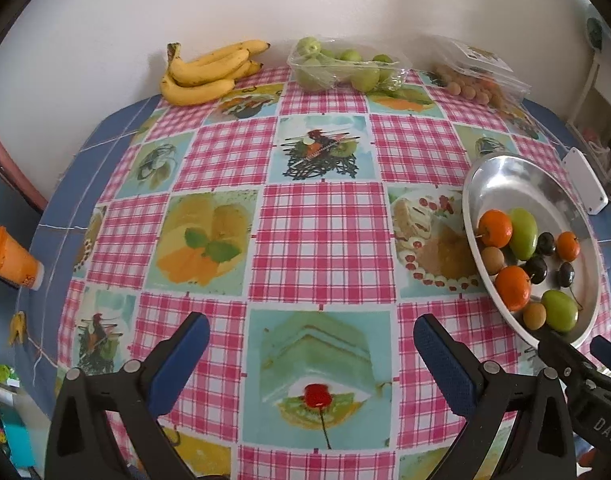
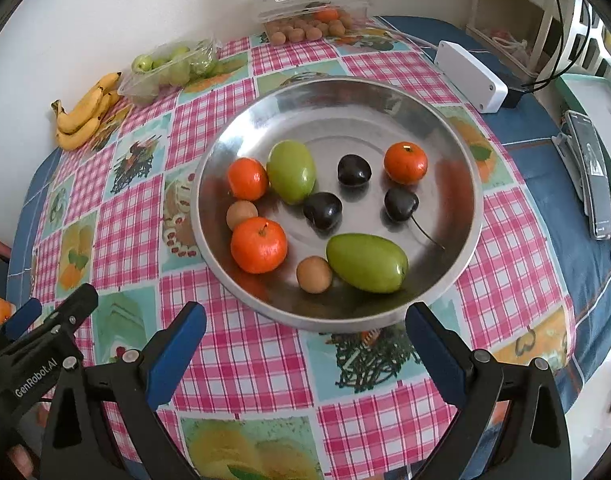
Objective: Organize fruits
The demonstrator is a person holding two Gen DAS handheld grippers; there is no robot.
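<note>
Blue pads line both of my tools, and on each one the two fingers stand spread wide with nothing between them. My left gripper (image 1: 311,344) hovers above the checked tablecloth (image 1: 325,240), over a printed square showing a slice of green cake with a cherry. My right gripper (image 2: 305,332) hovers just short of the near rim of the metal dish (image 2: 461,152), and from my left camera I can see its black body poking in at the lower right.

Inside the dish lie three small oranges: one near the front left (image 2: 259,245), one behind it (image 2: 247,179), one at the back right (image 2: 405,163). Two green oval fruits are there too, one lying near the front (image 2: 367,263) and one further back, touching the second orange (image 2: 291,171). Three dark cherries (image 2: 322,211) sit around the middle, one of them with a stem. Two small brown round fruits (image 2: 314,274) complete the lot, one just beside the front green fruit, the other between the two left oranges.

Further out, against the wall, I see a bunch of bananas (image 1: 209,72), a clear tray of green fruits (image 1: 341,66), and a clear lidded box with brown round fruits (image 1: 475,76). A white box (image 2: 471,76) lies on the blue cloth just beyond the dish.
</note>
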